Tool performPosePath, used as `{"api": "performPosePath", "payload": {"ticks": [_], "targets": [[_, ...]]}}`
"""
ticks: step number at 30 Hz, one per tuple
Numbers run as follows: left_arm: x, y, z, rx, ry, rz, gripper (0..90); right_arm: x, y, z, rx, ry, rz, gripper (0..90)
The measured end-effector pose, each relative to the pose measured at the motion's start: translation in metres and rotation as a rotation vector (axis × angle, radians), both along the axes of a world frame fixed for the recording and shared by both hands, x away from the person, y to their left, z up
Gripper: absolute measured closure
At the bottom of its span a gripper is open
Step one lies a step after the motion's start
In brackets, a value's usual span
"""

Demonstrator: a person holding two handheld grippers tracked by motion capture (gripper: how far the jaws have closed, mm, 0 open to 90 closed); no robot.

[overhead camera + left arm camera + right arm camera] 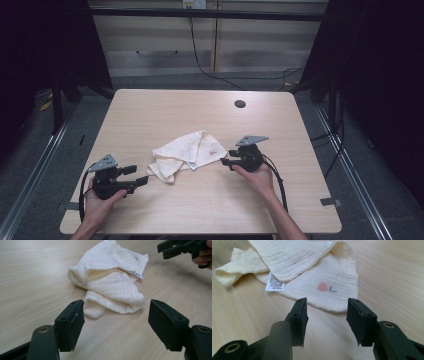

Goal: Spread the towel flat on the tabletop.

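Cream cloth (186,154) found crumpled mid-table (150,110). Left gripper (134,176) held just left of cloth, jaws spread wide, nothing gripped. Right gripper (226,160) held at cloth's right edge, jaws parted, nothing clamped.

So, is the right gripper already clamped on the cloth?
No: in the right gripper view the right gripper has its jaws apart, just short of the cloth edge, with bare table between them.

Bright even overhead light, dark surroundings, soft shadows, slightly soft focus
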State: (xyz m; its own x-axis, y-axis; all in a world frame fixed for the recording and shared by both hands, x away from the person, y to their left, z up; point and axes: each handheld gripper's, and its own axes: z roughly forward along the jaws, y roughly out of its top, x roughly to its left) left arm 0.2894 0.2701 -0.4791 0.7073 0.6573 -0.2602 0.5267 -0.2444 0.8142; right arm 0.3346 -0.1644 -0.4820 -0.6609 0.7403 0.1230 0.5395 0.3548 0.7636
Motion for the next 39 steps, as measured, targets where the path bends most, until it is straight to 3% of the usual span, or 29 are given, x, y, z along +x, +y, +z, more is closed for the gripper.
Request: {"api": "performPosePath", "payload": {"ticks": [4, 6, 15, 19, 25, 36, 39], "targets": [[0.000, 0.000, 0.000, 0.002, 0.000, 0.002, 28.6, 0.013, 0.011, -0.008, 0.032, 0.044, -0.016, 46.8], [0.000, 0.001, 0.000, 0.000, -0.002, 0.005, 28.6, 0.016, 0.017, -0.011, -0.007, 0.026, -0.009, 46.3], [0.000, 0.002, 0.000, 0.002, -0.002, 0.003, 28.6, 0.030, 0.013, -0.026, -0.052, 0.030, -0.051, 46.5], [0.000, 0.001, 0.000, 0.004, -0.002, 0.002, 28.6, 0.028, 0.016, -0.026, -0.079, 0.009, -0.043, 58.5], [-0.001, 0.001, 0.000, 0.003, -0.002, 0.003, 28.6, 0.023, 0.020, -0.026, -0.064, 0.009, -0.004, 82.7], [-0.001, -0.001, -0.001, 0.009, 0.004, -0.006, 28.8, 0.004, 0.004, -0.023, -0.058, 0.049, 0.012, 85.1], [-0.002, -0.002, -0.001, 0.002, 0.000, -0.021, 33.0, -0.004, -0.001, -0.023, -0.056, 0.052, 0.016, 85.1]]}}
